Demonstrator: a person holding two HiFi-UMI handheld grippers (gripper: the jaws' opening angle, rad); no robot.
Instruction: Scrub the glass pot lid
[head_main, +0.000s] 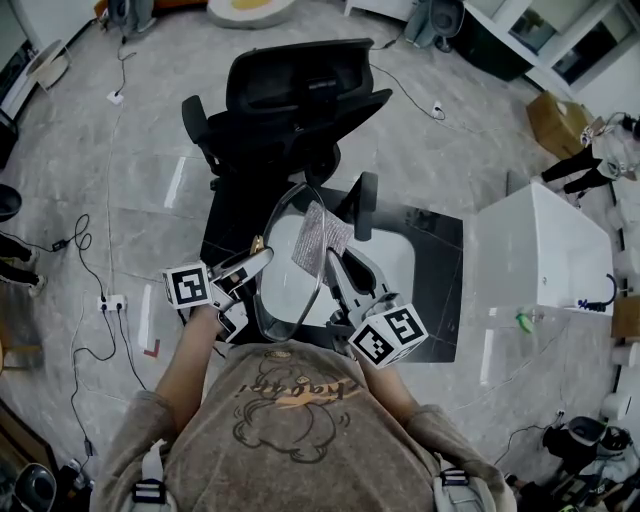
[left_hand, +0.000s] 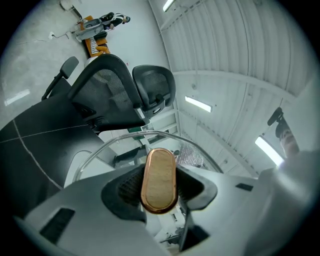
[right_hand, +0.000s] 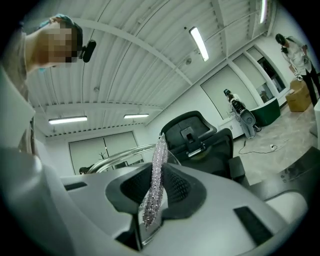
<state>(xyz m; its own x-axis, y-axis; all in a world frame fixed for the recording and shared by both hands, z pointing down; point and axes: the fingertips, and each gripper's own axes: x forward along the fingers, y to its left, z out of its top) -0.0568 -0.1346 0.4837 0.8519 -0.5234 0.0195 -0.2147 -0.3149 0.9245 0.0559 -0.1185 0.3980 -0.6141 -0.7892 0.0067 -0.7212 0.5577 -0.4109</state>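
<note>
While the person stands over it, biggest item in front is the black office chair (head_main: 290, 100), pushed up to the far edge of the dark worktop (head_main: 440, 235). White cabinet (head_main: 540, 250) stands off to the person's right, apart from the worktop. A white basin-like piece (head_main: 395, 265) sits on the worktop, under the claws. Glass pot lid (head_main: 285, 275) is held clear of the worktop, up on edge and tilted, with its rim running from near the chair back toward the person's chest. Left claw (head_main: 262, 258) holds it: the jaws stand fairly wide and both pads are clamped on the lid's oval handle (left_hand: 159, 180), which is wood-toned with a copper rim and sits squarely between them. Right claw (head_main: 335, 265) has its jaws nearly together, pinching a thin silvery mesh scrub cloth (head_main: 320, 238), and the cloth stands up out of the claw edge-on in the right gripper view. Cloth is at the upper part of the lid, on the right claw's side. Can't tell if it's actually touching the glass or just beside it.
</note>
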